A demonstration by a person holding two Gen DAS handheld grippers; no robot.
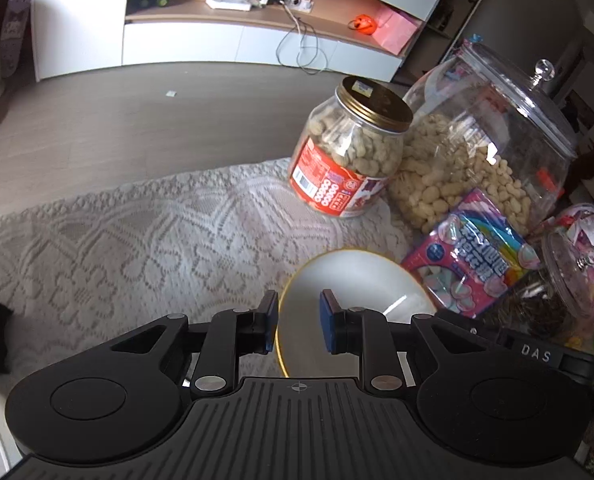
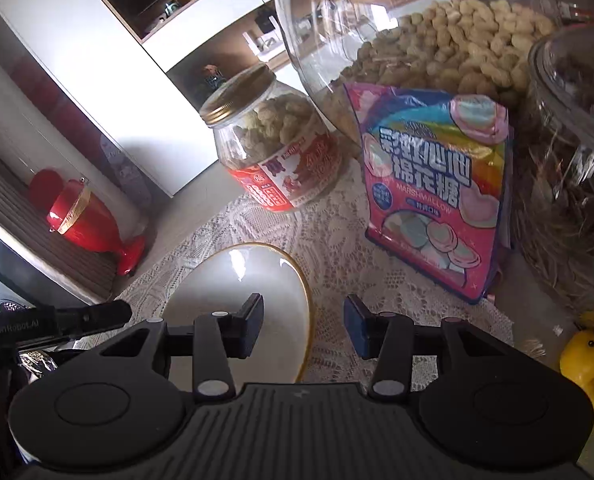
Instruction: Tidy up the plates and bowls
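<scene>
Currently | left tongs (image 1: pixel 298 320) released over gold-rimmed plate (image 1: pixel 349 276) | right tongs (image 2: pixel 303 326) released beside plate | peanut jar (image 1: pixel 347 152) behind plate, full, lidded

My plate (image 2: pixel 241 292) lies on the lace cloth (image 1: pixel 137 240) before me. Behind it stands the small jar (image 1: pixel 349 152), the big jar (image 1: pixel 485 140) to its right, the marshmallow bag (image 2: pixel 433 192) in front.
</scene>
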